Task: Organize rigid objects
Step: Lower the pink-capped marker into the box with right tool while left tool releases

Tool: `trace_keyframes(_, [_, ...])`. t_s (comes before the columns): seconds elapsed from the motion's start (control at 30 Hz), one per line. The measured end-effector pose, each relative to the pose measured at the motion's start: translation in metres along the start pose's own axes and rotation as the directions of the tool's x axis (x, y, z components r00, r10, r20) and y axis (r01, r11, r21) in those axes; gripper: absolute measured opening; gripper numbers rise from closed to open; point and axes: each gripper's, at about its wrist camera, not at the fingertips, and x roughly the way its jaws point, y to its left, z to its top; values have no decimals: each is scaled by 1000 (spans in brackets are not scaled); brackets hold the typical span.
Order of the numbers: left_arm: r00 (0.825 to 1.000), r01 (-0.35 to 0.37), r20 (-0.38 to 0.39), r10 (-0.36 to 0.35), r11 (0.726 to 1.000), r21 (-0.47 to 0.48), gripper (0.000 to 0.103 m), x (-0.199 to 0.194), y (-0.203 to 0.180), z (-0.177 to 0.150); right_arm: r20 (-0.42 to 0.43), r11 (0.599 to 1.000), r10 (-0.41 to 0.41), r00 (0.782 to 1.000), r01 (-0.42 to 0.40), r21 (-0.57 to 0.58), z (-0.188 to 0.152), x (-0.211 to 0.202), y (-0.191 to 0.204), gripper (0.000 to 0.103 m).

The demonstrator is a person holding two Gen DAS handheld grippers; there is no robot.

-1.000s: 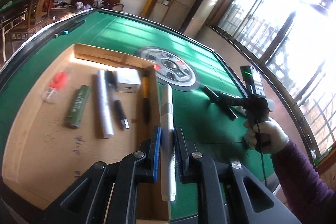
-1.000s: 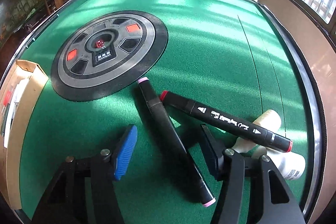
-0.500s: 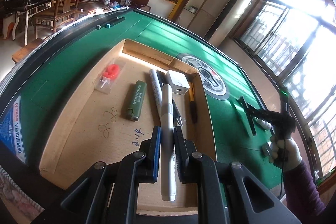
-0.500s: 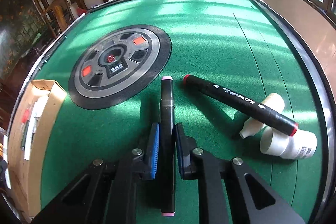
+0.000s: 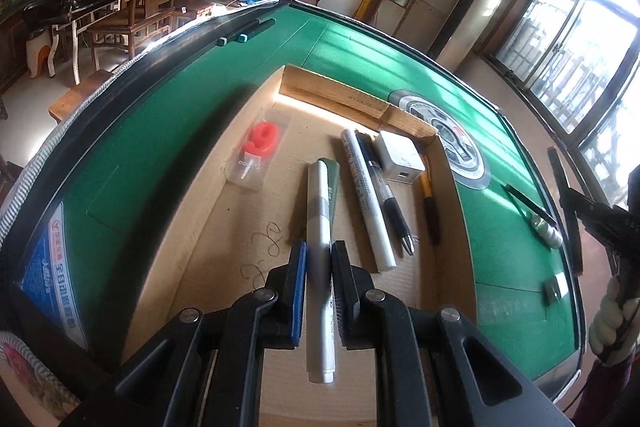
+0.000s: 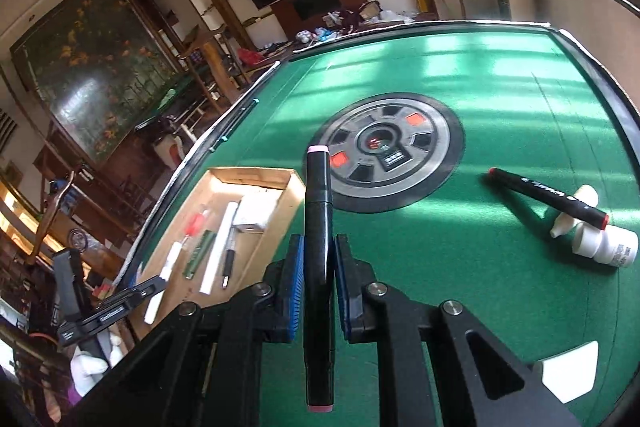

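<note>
— White marker [image 5: 319, 235]: our left tool [image 5: 319, 269] clamps it over the cardboard box [image 5: 448, 171].
— And our right tool [image 6: 319, 259] grips the black marker [image 6: 318, 227] above the green desk [image 6: 480, 287].

Left gripper [image 5: 319, 267]: tilted downward, both pads clamped on a white marker [image 5: 319, 227] that lies lengthwise between them.
Right gripper [image 6: 319, 267]: tilted downward, pads pressed tight on a black marker [image 6: 318, 247], held lengthwise.
Right hand [image 5: 612, 323]: white glove around the handle, purple sleeve below.
</note>
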Motion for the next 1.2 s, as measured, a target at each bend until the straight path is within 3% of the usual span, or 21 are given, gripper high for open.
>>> trace_keyframes(0.13, [998,-43,-38,44,999,27,12,15,3,19,-40,998,69,997,-69,4,-5,15,22,14])
trace_keyframes(0.33, [994,-88,-70,89,996,24,13,37,10,42,-115,994,106,988,-107,0,-9,50,52,14])
trace_keyframes(0.4, [992,-100,-77,101,995,16,18,41,12,45,-136,994,111,985,-113,-8,-10,61,63,14])
trace_keyframes(0.47, [992,-99,-77,99,995,7,38,43,13,45,-159,992,122,980,-125,-10,-10,72,72,14])
trace_keyframes(0.6, [998,-57,-29,56,998,-18,42,26,17,38,-214,987,161,963,-161,15,-13,97,91,14])
trace_keyframes(0.73, [999,0,49,2,999,-54,58,-5,21,27,-277,979,204,939,-192,72,-17,128,109,14])
trace_keyframes(0.83, [995,27,98,-20,997,-69,60,-25,25,18,-313,970,239,919,-211,121,-19,151,120,15])
trace_keyframes(1.07, [990,74,129,-57,988,-132,63,-43,43,0,-362,972,211,908,-154,180,-20,192,129,15])
trace_keyframes(1.2, [989,77,134,-58,986,-148,63,-44,47,-5,-348,985,133,928,-84,153,-12,203,127,15])
